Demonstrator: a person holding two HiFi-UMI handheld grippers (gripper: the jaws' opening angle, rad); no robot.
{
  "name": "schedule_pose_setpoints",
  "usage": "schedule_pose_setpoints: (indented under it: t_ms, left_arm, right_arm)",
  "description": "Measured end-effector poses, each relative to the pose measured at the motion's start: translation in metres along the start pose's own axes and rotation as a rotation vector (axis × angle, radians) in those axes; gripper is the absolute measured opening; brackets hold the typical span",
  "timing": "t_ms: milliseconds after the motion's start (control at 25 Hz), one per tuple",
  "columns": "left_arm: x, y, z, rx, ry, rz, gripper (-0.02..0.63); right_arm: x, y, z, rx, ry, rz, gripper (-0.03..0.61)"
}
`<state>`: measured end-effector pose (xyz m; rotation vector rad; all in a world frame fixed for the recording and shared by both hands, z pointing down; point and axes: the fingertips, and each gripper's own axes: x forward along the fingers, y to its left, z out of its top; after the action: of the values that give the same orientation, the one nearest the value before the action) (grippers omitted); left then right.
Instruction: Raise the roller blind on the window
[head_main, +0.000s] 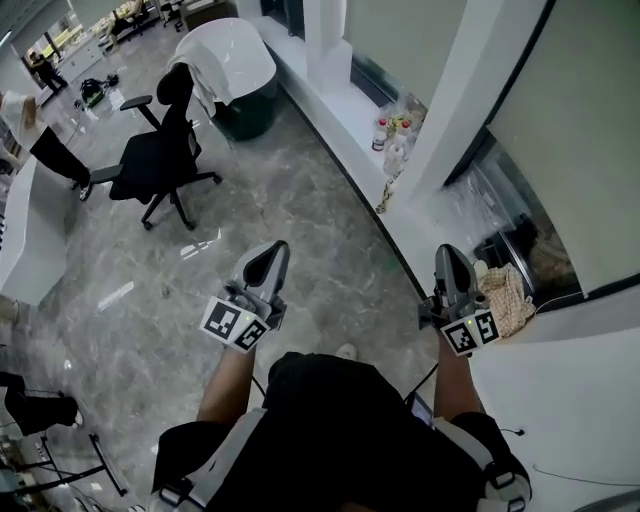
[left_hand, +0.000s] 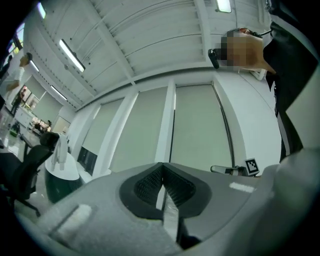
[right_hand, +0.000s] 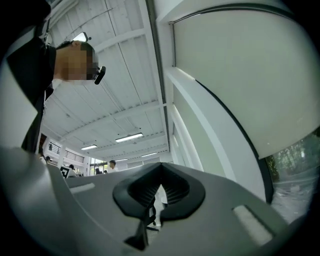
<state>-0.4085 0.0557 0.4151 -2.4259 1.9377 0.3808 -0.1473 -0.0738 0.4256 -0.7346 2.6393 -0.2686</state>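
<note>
The pale roller blind (head_main: 575, 140) covers most of the window at the right, with a strip of bare glass (head_main: 510, 225) below its dark bottom edge. In the right gripper view the same blind (right_hand: 240, 65) fills the upper right, with glass (right_hand: 292, 165) under it. More lowered blinds (left_hand: 200, 130) show in the left gripper view. My left gripper (head_main: 268, 256) and right gripper (head_main: 450, 260) are held out in front of me over the floor, apart from the window. Both are shut and empty, left (left_hand: 161, 182) and right (right_hand: 160, 187).
A white sill (head_main: 340, 110) runs along the windows and carries bottles (head_main: 393, 135) and a crumpled cloth (head_main: 505, 298). A white pillar (head_main: 470, 90) stands between the panes. A black office chair (head_main: 160, 150) and a white tub (head_main: 225, 60) stand on the grey floor behind.
</note>
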Motion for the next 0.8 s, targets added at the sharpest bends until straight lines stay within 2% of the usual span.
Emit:
schedule_pose_setpoints:
  t_ms: [160, 360, 480, 800]
  left_arm:
    - [0.052, -0.019, -0.022, -0.038, 0.042, -0.125, 0.0]
    - [0.103, -0.021, -0.039, -0.076, 0.062, -0.24, 0.0]
    - [0.139, -0.018, -0.046, -0.092, 0.064, -0.322, 0.0]
    - [0.23, -0.019, -0.046, -0.119, 0.057, -0.529, 0.0]
  right_arm:
    - [-0.013, -0.024, 0.004, -0.066, 0.02, -0.074, 0.0]
    - [-0.02, -0.044, 0.008, -0.105, 0.021, -0.16, 0.001]
    - [-0.019, -0.056, 0.014, -0.131, -0.009, -0.22, 0.0]
    - [-0.028, -0.091, 0.045, -0.177, -0.122, -0.447, 0.0]
